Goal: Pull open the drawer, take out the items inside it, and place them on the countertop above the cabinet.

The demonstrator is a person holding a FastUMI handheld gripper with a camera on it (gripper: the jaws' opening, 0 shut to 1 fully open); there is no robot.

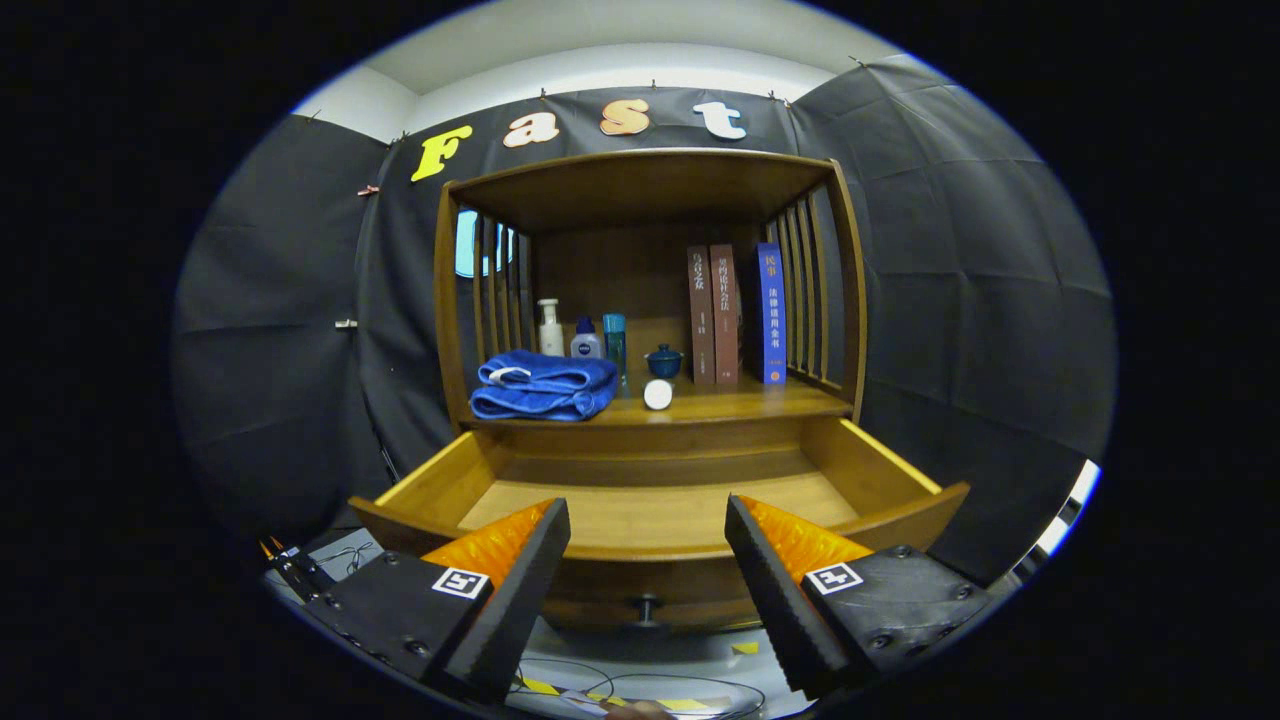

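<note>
Hovering just in front of the open drawer (650,520), the gripper (648,560) has its two fingers spread wide with nothing between them but air; the jaws grip nothing. The drawer is pulled well out from the wooden cabinet (845,300), its round dark knob (646,606) sitting low on the front panel, between and just beyond the fingertips. What shows of the drawer's wooden floor looks bare.

On the countertop (740,405) above the drawer, a folded blue towel (543,386) lies at the left, near the front edge. Behind it, farther back, stand a white pump bottle (549,328), a small white bottle with a blue cap (586,340) and a slim teal bottle (614,343), close together in a row. To the right of the towel a small white round object (658,394) rests near the front edge, with a little dark blue lidded pot (664,361) just behind it. Farther right, two brown books (712,315) stand upright side by side, and a blue book (770,312) stands just right of them, next to the slatted side of the cabinet.

Cables (640,685) trail across the floor below the drawer.
</note>
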